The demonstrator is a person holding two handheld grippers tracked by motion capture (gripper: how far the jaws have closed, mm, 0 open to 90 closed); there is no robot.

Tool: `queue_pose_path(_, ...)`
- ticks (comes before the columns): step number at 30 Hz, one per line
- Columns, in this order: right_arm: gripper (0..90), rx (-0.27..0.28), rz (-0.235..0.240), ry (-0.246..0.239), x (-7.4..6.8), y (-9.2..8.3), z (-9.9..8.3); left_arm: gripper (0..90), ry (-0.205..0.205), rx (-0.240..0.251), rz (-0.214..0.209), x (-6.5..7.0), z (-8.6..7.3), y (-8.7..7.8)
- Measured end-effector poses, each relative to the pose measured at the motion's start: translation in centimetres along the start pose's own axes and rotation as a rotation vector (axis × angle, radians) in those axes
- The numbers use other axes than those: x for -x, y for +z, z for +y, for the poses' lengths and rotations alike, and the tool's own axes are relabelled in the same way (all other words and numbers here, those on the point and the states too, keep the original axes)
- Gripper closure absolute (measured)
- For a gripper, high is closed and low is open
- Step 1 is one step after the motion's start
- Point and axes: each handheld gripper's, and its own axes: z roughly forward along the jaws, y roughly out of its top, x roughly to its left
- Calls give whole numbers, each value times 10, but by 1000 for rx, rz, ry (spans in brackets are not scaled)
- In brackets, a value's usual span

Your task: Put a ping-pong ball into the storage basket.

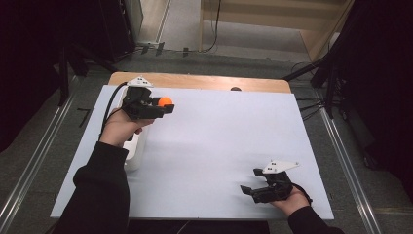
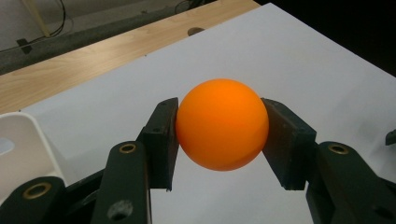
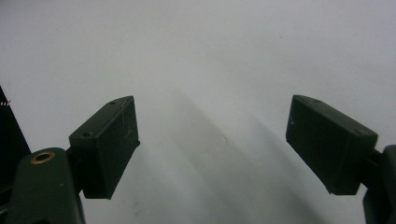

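Already the left gripper (image 1: pixel 168 106) pinched the orange ball (image 1: pixel 165 102) near the table's (image 1: pixel 219 141) far-left corner, seemingly just clear of it, while the right gripper (image 1: pixel 248 187) gaped empty near its near-right corner.

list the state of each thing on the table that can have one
orange ball: clamped between the left gripper's jaws, lifted off the table
left gripper: shut on the ball, held above the white sheet
right gripper: jaws wide apart, nothing between them, low over the sheet
white container: standing at the sheet's left edge, contents hidden by the forearm
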Motion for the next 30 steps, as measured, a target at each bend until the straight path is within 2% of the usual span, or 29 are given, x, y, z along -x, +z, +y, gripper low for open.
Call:
queue_pose_path(6,156,-1,0,0,0,0,0,500,-24,12,18,-8,-1,-5)
queue_pose_path(16,156,-1,0,-1,0,0,0,500,-38,8,61,-15,-3,-9)
queue_pose_path(23,156,-2,0,-3,0,0,0,500,-52,6,107,-20,-5,-11)
queue_pose_path(25,156,-2,-1,-2,0,0,0,500,-49,13,134,-21,-5,-12)
queue_pose_path(30,156,-3,0,-4,0,0,0,500,-59,25,141,-23,-5,-14)
